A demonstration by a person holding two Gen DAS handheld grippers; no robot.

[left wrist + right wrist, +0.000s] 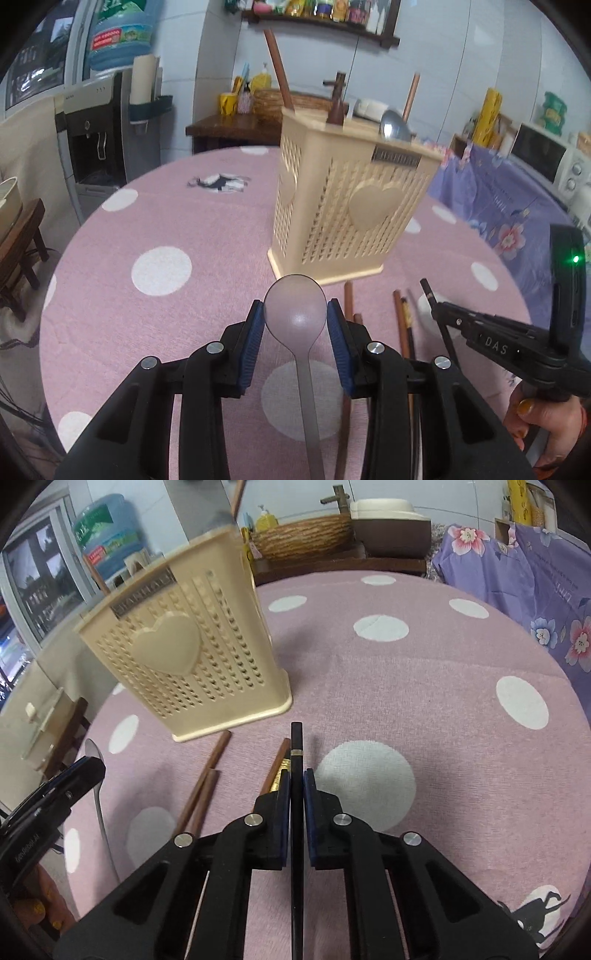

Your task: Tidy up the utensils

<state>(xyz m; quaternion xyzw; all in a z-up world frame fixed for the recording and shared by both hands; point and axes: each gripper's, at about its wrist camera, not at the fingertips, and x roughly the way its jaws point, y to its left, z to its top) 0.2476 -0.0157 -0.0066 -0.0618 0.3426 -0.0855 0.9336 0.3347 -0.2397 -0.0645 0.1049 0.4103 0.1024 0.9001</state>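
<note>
Gleaming matte grey metal spoon (295,314)

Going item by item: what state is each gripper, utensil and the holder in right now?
Left gripper: shut on the spoon bowl.
Spoon: held, bowl forward.
Right gripper: shut on the black chopstick.
Black chopstick: held, tip past the fingers.
Brown chopsticks: lying loose on the tablecloth.
Utensil holder: upright, with a spoon and sticks inside.

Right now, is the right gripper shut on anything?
Shut on a black chopstick: the right gripper has both blue pads pressed against its sides, and its tip sticks out ahead toward the holder.
</note>
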